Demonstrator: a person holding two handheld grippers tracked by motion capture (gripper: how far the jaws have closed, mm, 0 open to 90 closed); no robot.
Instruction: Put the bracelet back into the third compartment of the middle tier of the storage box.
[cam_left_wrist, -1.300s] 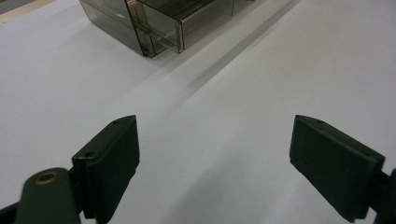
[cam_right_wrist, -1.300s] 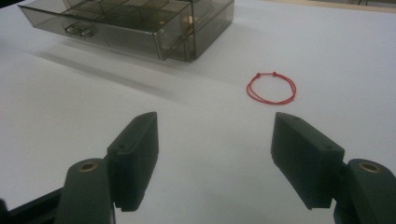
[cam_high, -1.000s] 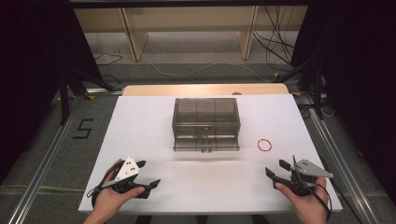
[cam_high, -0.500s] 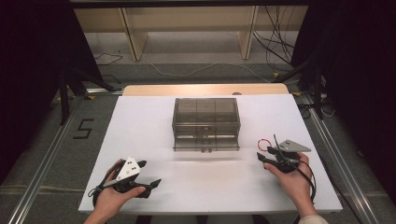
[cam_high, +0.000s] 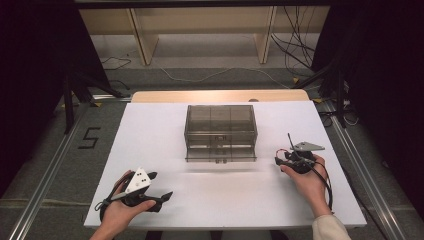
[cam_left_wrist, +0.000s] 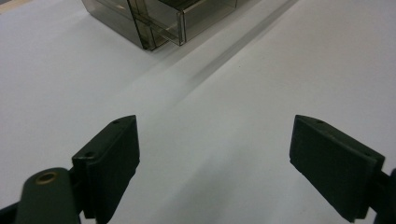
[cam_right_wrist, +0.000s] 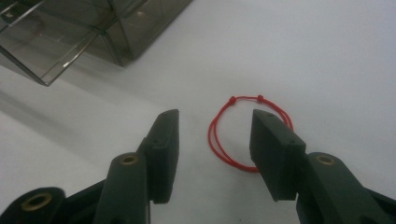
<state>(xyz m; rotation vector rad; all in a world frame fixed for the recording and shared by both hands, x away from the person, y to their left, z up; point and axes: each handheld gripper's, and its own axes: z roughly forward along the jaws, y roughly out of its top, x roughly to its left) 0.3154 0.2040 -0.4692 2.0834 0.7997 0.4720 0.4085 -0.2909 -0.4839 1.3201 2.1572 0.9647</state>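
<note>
Forward toward twelve o'clock from the near edge, the right hand-held gripper (cam_right_wrist: 215, 128) now hovers over the red string loop (cam_right_wrist: 233, 135), its jaws just narrowing but still released, straddling one side. At ten o'clock sits the smoky drawer box (cam_high: 220, 131). Left hand-held gripper (cam_left_wrist: 215, 158) rests released on the white surface (cam_high: 165, 130).

Left gripper (cam_high: 159, 186): black body, grey three-cornered plate on top with dark dots, black cable looping at 7 o'clock. Right gripper (cam_high: 281, 159): black, grey plate at 1 o'clock, red wire, black cable trailing. Jaws: black blocks, small screw holes, brass pivot rivets. Cream sleeve (cam_high: 330, 228) on right wrist.
</note>
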